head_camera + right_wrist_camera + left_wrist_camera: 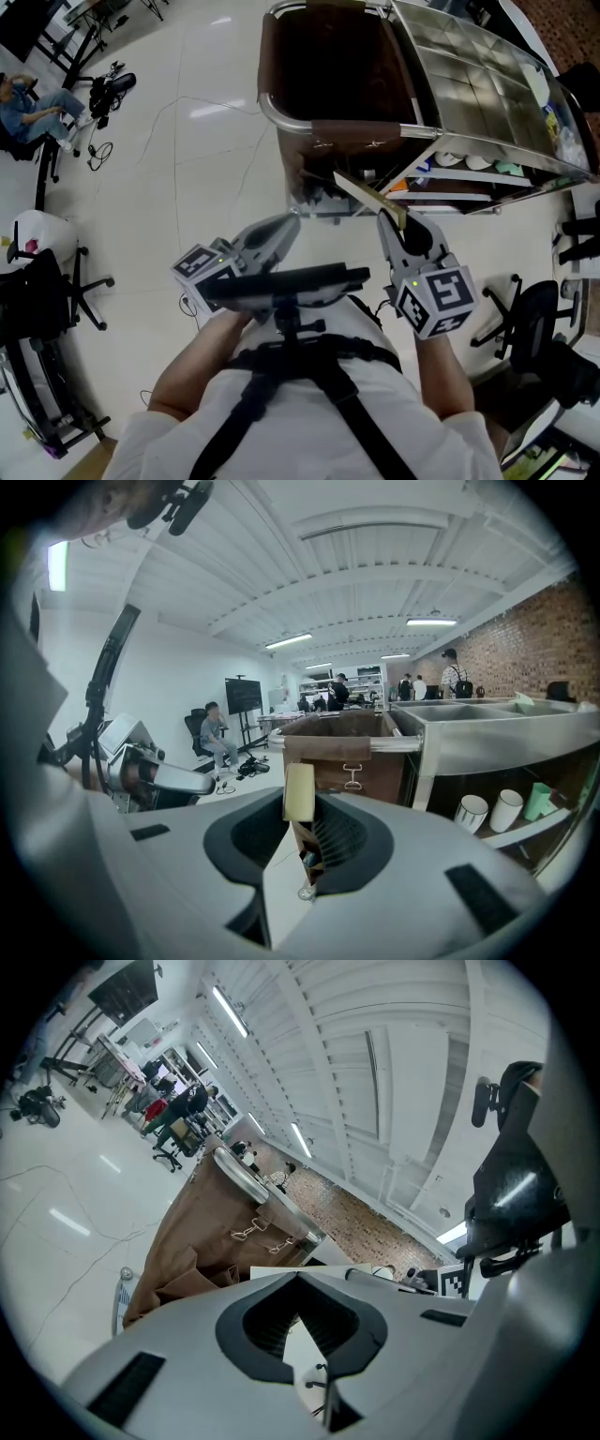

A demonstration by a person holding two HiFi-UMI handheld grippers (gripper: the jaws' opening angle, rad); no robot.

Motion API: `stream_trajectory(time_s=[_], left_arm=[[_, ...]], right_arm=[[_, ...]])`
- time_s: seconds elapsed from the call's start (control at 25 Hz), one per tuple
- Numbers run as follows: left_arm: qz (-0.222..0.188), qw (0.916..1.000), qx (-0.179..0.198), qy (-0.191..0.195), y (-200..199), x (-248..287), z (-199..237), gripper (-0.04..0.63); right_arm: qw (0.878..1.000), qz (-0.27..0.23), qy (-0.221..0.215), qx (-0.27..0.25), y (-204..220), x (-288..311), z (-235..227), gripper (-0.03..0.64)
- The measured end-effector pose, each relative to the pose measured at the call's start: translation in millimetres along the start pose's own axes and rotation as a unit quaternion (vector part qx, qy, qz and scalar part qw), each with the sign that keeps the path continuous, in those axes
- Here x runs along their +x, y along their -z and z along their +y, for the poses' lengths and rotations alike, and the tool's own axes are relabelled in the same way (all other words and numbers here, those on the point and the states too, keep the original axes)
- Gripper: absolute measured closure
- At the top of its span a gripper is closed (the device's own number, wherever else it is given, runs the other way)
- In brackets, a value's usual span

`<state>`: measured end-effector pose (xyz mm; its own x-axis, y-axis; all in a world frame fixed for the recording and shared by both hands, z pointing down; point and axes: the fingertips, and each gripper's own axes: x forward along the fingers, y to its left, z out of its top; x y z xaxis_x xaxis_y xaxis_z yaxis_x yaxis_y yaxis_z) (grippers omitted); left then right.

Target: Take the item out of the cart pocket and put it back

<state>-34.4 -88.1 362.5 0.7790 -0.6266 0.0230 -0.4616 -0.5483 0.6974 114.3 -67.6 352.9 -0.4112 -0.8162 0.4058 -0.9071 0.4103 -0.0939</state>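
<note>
Bag point(361, 133): brown, inside too dark.
Shelf point(539, 829): cups point(472, 813).
R tool point(392, 223): pinching flat yellowish item point(299, 792).
L tool point(286, 228): pressed together.

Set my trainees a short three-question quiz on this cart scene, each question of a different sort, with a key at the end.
1. Multiple choice: which gripper grips the flat pale item? A) left gripper B) right gripper C) neither
2. True or false: the left gripper is empty.
3. Fill in: the white cups stand on a ___ under the cart's steel top.
Key: 1 B; 2 true; 3 shelf.
</note>
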Motion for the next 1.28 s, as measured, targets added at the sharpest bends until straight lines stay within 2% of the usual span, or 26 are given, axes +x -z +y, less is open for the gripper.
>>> stream_trajectory(time_s=[1.28], left_arm=[[-0.002, 0.9999, 0.006, -0.01, -3, -5, 3, 0.601]], right_arm=[[1.0, -0.008, 0.0, 0.009, -4, -11, -1, 0.541]])
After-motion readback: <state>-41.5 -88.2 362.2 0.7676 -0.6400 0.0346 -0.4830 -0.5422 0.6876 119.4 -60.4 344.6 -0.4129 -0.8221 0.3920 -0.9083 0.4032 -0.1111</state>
